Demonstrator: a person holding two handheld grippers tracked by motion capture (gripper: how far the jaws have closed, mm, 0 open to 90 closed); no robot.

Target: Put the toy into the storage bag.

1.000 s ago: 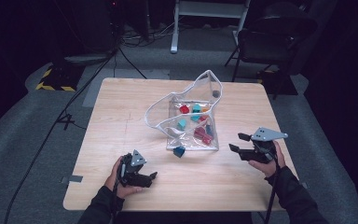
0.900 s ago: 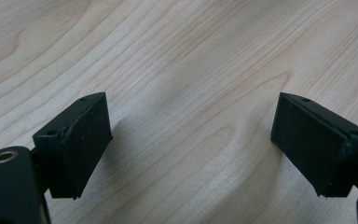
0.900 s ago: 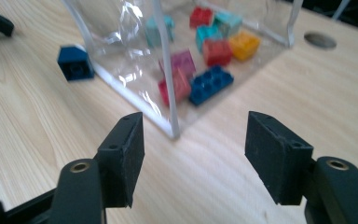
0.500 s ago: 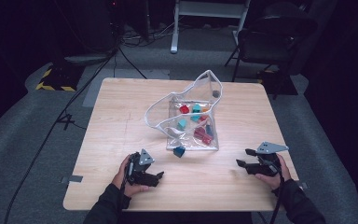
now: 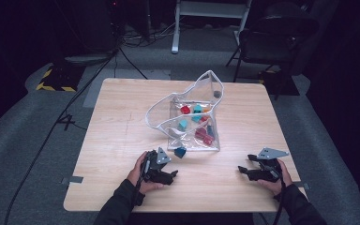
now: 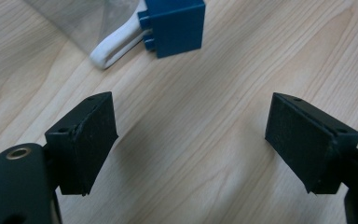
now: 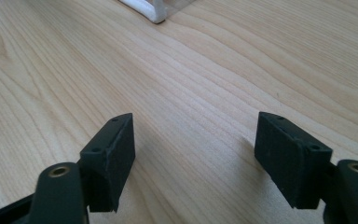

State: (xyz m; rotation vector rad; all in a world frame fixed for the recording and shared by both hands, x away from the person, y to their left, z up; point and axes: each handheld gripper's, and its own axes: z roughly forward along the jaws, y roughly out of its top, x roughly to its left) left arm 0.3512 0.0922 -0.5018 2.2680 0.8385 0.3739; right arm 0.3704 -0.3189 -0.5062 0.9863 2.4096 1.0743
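Beside bag edge (image 6: 116, 44), blue block (image 6: 175, 25), seemingly studded

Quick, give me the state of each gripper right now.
Left gripper: open, holding nothing, jaws just eased in a little; blue block lies ahead on the table.
Right gripper: open, empty, jaws just opened wider over bare wood.

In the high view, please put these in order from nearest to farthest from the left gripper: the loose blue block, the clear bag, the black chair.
From the left gripper:
1. Blue block, on the table just beyond it.
2. Clear bag, mid-table.
3. Black chair, on the floor behind the table.
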